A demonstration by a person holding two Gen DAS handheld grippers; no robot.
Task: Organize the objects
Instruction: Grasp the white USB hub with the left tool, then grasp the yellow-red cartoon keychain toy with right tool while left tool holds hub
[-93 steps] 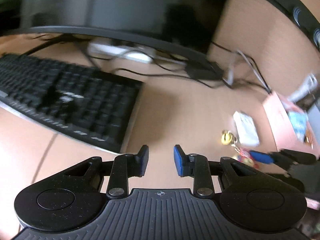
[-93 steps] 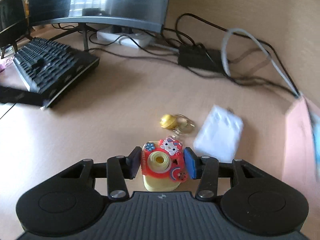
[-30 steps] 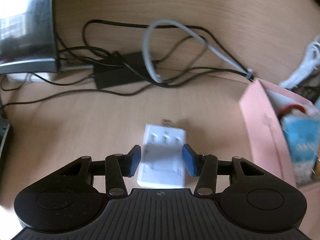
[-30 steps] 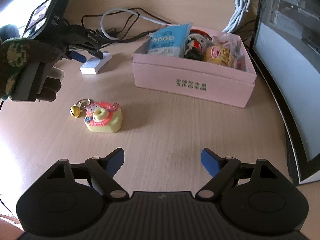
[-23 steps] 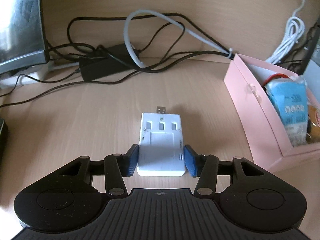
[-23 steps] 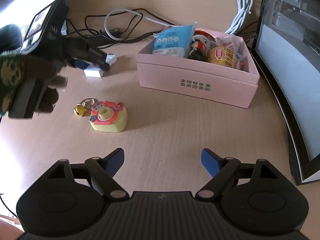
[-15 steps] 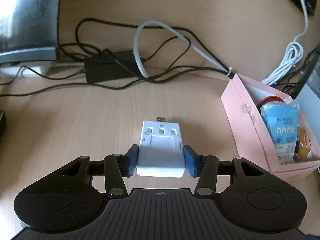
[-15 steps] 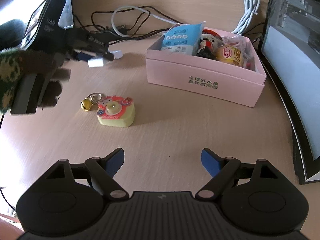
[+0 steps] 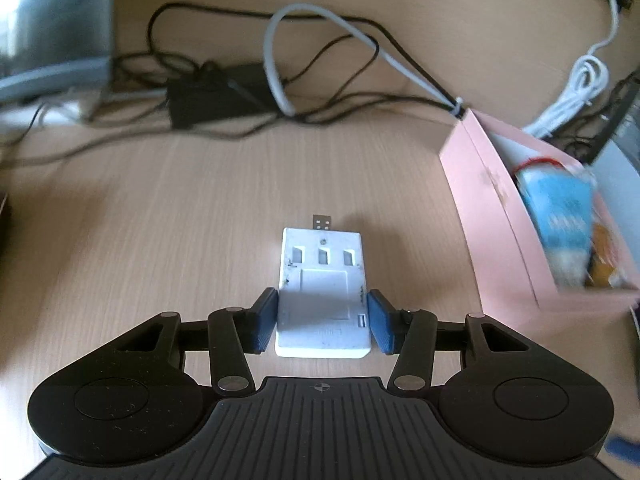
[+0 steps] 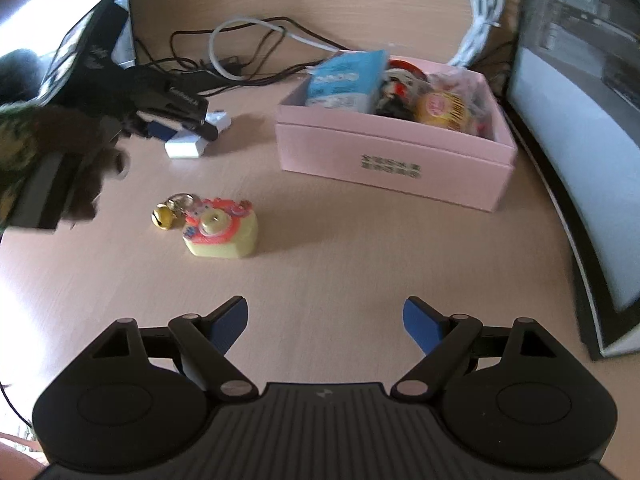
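My left gripper (image 9: 322, 320) is shut on a white USB charger (image 9: 320, 280), its blue pads pressed against the two long sides and the plug end pointing away. The right wrist view shows that gripper (image 10: 192, 128) in a gloved hand (image 10: 24, 140), holding the charger (image 10: 184, 147) just above the desk, left of the pink box (image 10: 392, 152). The box (image 9: 492, 216) is full of snack packets. A yellow and red toy camera keychain (image 10: 220, 234) with a gold bell (image 10: 162, 216) lies on the desk. My right gripper (image 10: 324, 320) hangs open over bare desk, nothing between its fingers.
Black and grey cables and a black power adapter (image 9: 216, 96) lie along the back wall. A monitor (image 9: 52, 28) stands at the back left. A coiled white cable (image 10: 480, 12) and a large screen (image 10: 580, 120) sit right of the box.
The left gripper has carried the charger off the desk and rightward toward the pink box. The right gripper has barely moved and stays open.
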